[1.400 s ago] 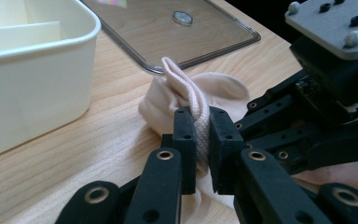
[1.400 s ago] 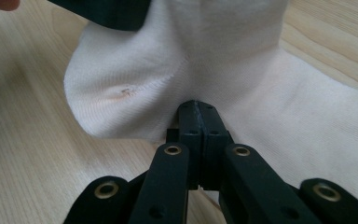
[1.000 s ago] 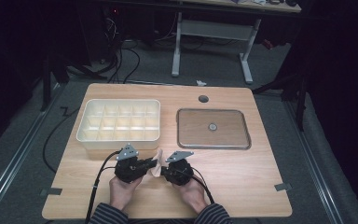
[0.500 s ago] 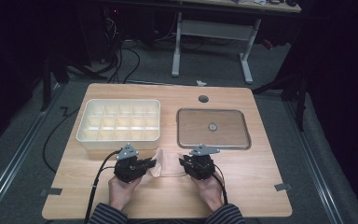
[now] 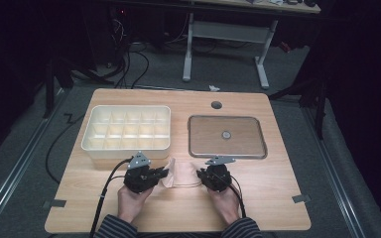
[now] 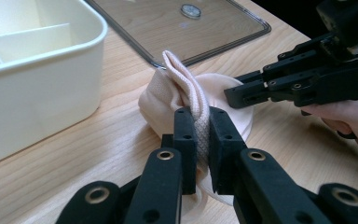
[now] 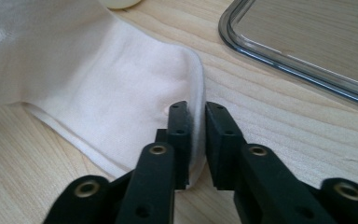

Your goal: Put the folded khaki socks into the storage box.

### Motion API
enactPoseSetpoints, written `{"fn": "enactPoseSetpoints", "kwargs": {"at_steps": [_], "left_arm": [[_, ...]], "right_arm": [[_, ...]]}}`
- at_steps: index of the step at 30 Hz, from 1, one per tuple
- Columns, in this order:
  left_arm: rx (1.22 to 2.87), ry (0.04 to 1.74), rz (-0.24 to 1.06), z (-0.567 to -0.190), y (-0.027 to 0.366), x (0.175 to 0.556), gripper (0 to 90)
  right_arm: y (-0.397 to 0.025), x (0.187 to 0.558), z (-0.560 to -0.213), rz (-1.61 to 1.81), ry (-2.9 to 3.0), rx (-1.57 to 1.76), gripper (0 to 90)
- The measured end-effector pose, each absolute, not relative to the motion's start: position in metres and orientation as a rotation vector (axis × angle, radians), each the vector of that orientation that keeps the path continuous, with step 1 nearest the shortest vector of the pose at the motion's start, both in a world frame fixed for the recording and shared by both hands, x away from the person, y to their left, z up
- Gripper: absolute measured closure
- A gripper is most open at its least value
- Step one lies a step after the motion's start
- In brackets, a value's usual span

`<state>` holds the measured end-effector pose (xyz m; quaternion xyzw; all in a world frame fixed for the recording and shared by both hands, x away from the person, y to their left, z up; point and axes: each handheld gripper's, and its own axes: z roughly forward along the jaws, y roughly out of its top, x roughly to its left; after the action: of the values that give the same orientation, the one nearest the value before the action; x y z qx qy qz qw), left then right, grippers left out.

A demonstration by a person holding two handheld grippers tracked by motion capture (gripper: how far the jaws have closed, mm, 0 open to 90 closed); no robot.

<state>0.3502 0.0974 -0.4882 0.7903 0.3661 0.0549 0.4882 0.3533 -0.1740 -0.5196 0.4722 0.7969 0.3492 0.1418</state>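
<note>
High view shows us at the near edge of the light wooden table [image 5: 278, 198], with a pale pink knitted sock [image 5: 182, 177] lying between our two tools. Our left gripper [image 5: 164, 173] has its jaws pressed together on the ribbed cuff end of the sock, which stands up in a fold between them in the left gripper view [image 6: 186, 93]. Our right gripper [image 5: 201, 174] comes to the sock from three o'clock, and in its own view the jaws pinch the rounded edge of the fabric [image 7: 121, 84], though a thin gap is visible between them.

The cream plastic box with many small compartments [image 5: 95, 144] stands at eleven o'clock from the sock, and the clear flat lid with a dark rim [image 5: 258, 153] lies at one o'clock. Neither touches the sock.

We judge that the step in hand is to take the sock at both ends and stretch it flat, probably before we fold or roll it. For the next move we need both grips to stay firm while the hands go apart along the table, slowly, because the thin edge on the right side could slip out.
</note>
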Motion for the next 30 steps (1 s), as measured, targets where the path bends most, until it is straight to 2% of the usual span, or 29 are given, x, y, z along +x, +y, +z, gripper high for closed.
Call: {"fn": "enactPoseSetpoints", "kwargs": {"at_steps": [6,30], "left_arm": [[1.937,0.87,0.122,-0.488,0.091,0.35,83.2],[2.005,0.845,0.122,-0.493,0.066,0.355,81.4]], "right_arm": [[-0.171,0.353,-0.52,1.02,2.318,1.343,84.9],[-0.155,0.353,-0.523,1.077,2.378,1.285,84.9]]}}
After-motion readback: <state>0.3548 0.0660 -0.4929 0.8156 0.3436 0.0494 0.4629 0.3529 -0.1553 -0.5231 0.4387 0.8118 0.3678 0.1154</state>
